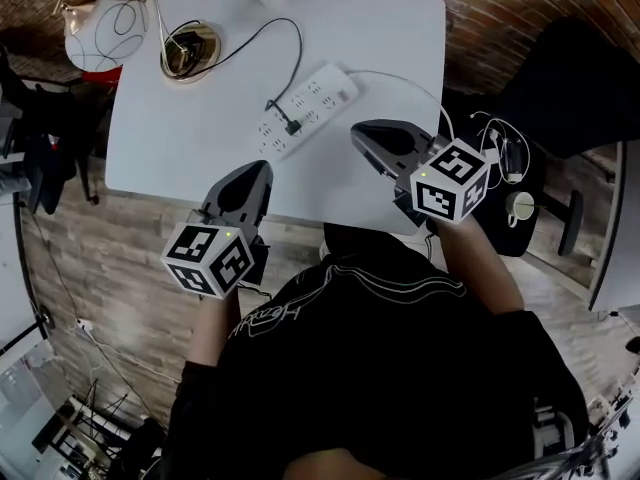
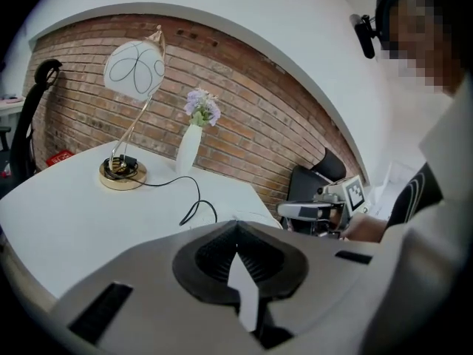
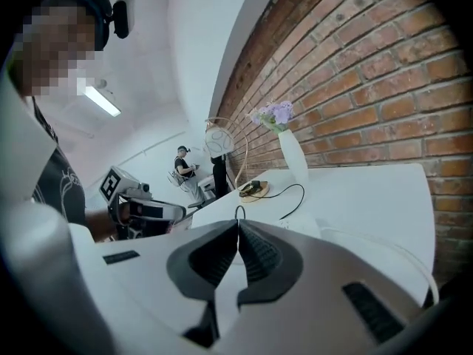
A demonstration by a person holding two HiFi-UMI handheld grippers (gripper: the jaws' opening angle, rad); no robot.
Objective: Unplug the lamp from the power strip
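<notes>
From the head view, the task is at the approach: the black plug (image 1: 292, 125) sits in the power strip (image 1: 305, 108), which lies slantwise mid-table, and its cord (image 1: 262, 30) runs back to the lamp (image 1: 105, 28) at the far left corner. The left gripper (image 1: 262, 171) hangs over the near table (image 1: 170, 138) edge, and the right gripper (image 1: 362, 136) is just right of the strip; neither touches anything. The next move probably calls for one gripper to open and take the plug while the other pins the strip down.

In the left gripper view, the left gripper's (image 2: 236, 228) jaws are pressed together on nothing. Beyond them stand the lamp (image 2: 133, 69) and a vase of flowers (image 2: 191, 146); the strip is hidden behind the jaws.

In the right gripper view, the right gripper's (image 3: 238, 224) jaws also meet, empty. A pale block just past them may be the strip, though it is hard to be sure. The vase (image 3: 294, 157) stands well behind, clear of the path. People (image 3: 185, 170) stand far off.
</notes>
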